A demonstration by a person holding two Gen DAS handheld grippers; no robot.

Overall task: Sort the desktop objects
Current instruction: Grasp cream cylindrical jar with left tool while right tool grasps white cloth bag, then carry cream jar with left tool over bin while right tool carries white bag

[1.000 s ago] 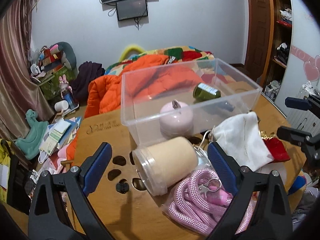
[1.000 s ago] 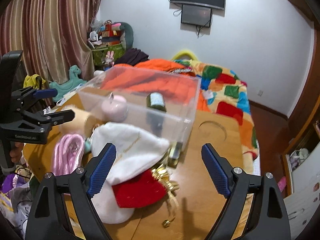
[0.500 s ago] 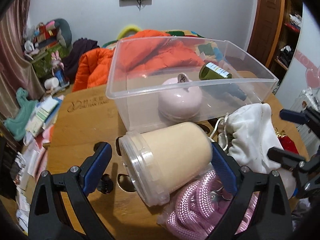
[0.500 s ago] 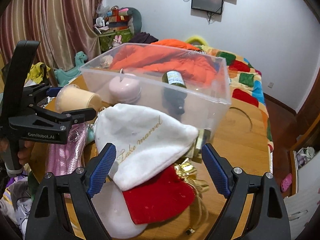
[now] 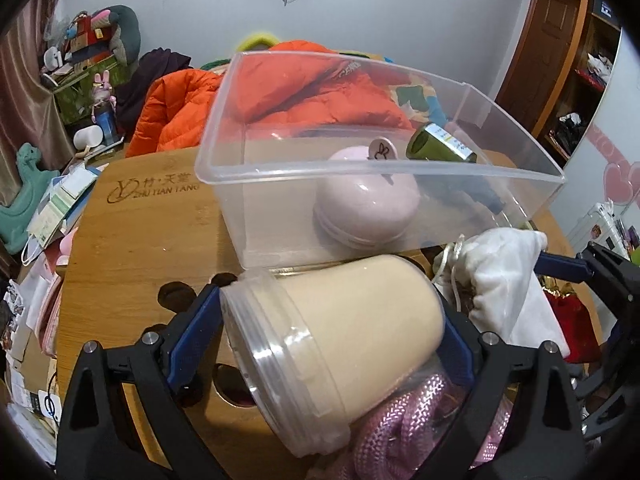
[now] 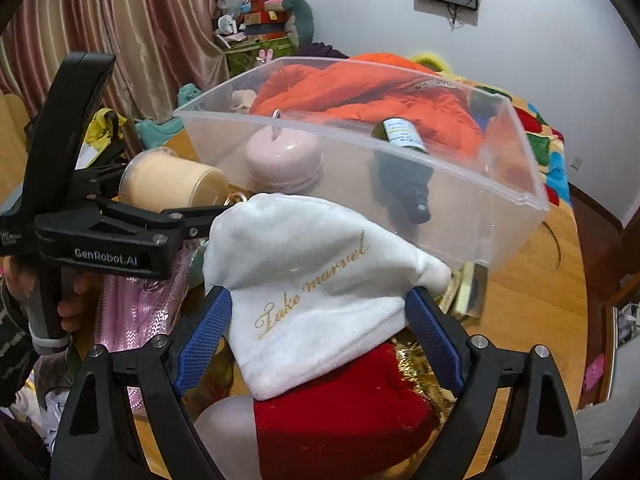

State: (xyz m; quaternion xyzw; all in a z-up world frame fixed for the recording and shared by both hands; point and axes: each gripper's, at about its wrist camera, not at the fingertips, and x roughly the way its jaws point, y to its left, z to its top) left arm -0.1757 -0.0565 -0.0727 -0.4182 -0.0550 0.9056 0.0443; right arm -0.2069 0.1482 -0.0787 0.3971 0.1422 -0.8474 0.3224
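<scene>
A beige jar with a clear lid (image 5: 340, 340) lies on its side on the wooden table (image 5: 140, 240). My left gripper (image 5: 332, 336) is open with its blue pads on either side of the jar, close to it. A white velvet pouch (image 6: 320, 280) lies between the open fingers of my right gripper (image 6: 320, 332). A clear plastic bin (image 5: 360, 184) behind holds a pink round case (image 5: 368, 208) and a green bottle (image 5: 440, 148). The jar (image 6: 168, 180) and bin (image 6: 460, 200) also show in the right wrist view.
A pink rope (image 5: 408, 432) lies under the jar. A red pouch (image 6: 340, 420) with gold trim lies under the white pouch. An orange jacket (image 5: 180, 112) and a bed stand behind the table. Clutter fills the floor at left.
Both grippers moved forward and down. The left one now straddles the beige jar, the right one now straddles the white pouch. Both remain open.
</scene>
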